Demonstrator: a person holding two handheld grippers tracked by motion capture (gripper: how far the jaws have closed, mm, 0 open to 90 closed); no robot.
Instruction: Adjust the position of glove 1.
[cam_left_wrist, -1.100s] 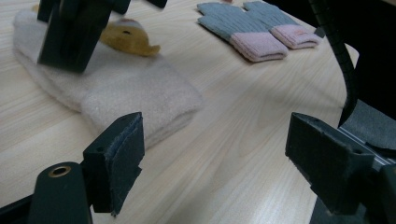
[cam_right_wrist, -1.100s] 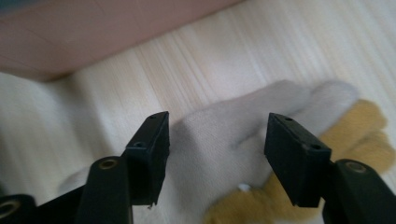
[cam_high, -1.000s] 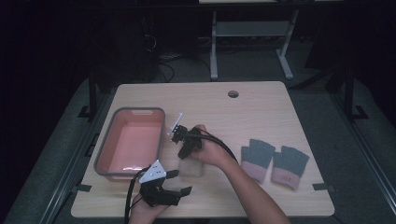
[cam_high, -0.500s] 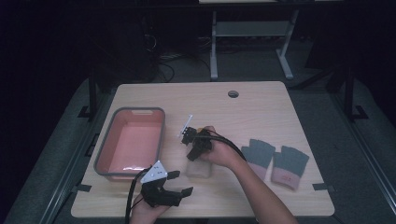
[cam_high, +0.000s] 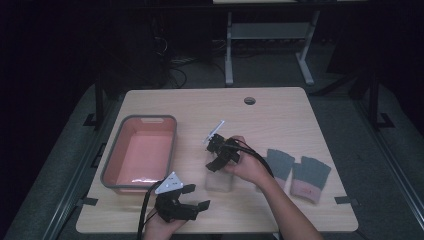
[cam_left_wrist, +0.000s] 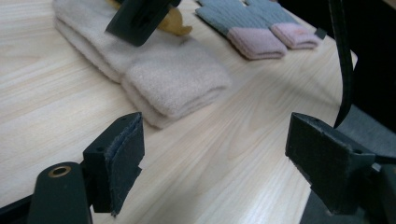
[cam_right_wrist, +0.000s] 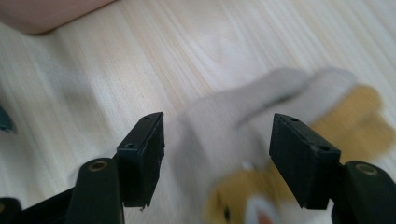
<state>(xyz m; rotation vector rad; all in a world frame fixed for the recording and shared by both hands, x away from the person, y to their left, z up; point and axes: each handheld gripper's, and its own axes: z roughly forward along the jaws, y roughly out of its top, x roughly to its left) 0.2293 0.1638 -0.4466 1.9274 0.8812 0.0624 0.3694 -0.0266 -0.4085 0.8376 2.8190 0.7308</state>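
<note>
Lying flat mid-bench (cam_high: 300, 105): cream-and-ochre knitted glove (cam_high: 219, 180), beneath right gripper (cam_high: 216, 153), fingers spread, just opening, gripping nothing. Nearby left gripper (cam_high: 186, 206), fingers released. Flanking: pink rectangular plastic tub (cam_high: 112, 165), grey-and-pink knitted gloves (cam_high: 295, 170).

Left tool (cam_high: 192, 209): black body, grey three-cornered plate on top, black cable trailing toward near edge. Right tool (cam_high: 214, 157): black, white plate, black cables along bare forearm. Jaws: blocky black pads, screw holes in faces, brass-ringed pivot holes at base.
</note>
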